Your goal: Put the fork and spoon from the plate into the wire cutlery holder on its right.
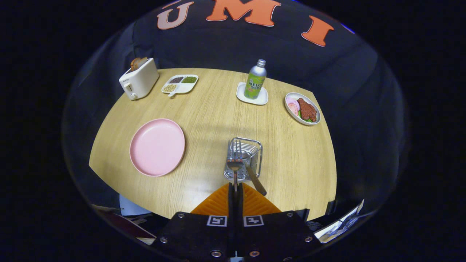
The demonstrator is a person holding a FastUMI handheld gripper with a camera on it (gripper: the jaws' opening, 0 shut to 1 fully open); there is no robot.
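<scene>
My gripper (pixel 235 189) is shut on the handle of a metal fork (pixel 235 162), whose tines point away from me over the wire cutlery holder (pixel 255 145). The holder stands on the wooden table just ahead of my fingers, to the right of the pink plate (pixel 157 146). A second utensil, the spoon (pixel 255 178), leans in the holder with its dark handle sticking out toward me on the right. The plate is bare.
At the back of the wooden table (pixel 204 109) stand a white toaster (pixel 139 79) with bread, a divided dish of beans (pixel 180 84), a green bottle (pixel 255 80) on a white coaster, and a plate of food (pixel 303 108) at the right.
</scene>
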